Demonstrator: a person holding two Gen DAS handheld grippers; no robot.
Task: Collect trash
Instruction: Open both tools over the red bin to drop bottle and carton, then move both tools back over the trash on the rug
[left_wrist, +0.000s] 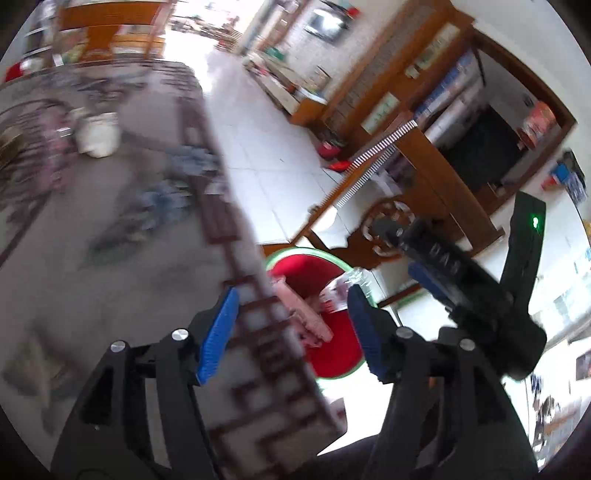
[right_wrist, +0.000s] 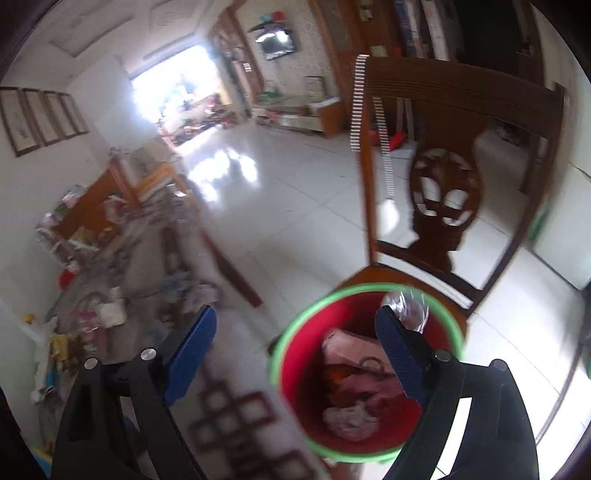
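White tiled floor (right_wrist: 295, 192), patterned table (right_wrist: 236, 406), red bin (right_wrist: 295, 369), wooden chair (right_wrist: 461, 110)

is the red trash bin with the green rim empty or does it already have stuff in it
Not empty. The right wrist view looks down into the red bin: pink packaging and crumpled paper lie inside, with a clear plastic bottle at its rim.

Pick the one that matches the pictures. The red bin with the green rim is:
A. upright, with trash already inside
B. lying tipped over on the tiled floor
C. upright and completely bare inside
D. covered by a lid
A: the right wrist view looks down into the open red bin, where a pink wrapper and crumpled paper lie.
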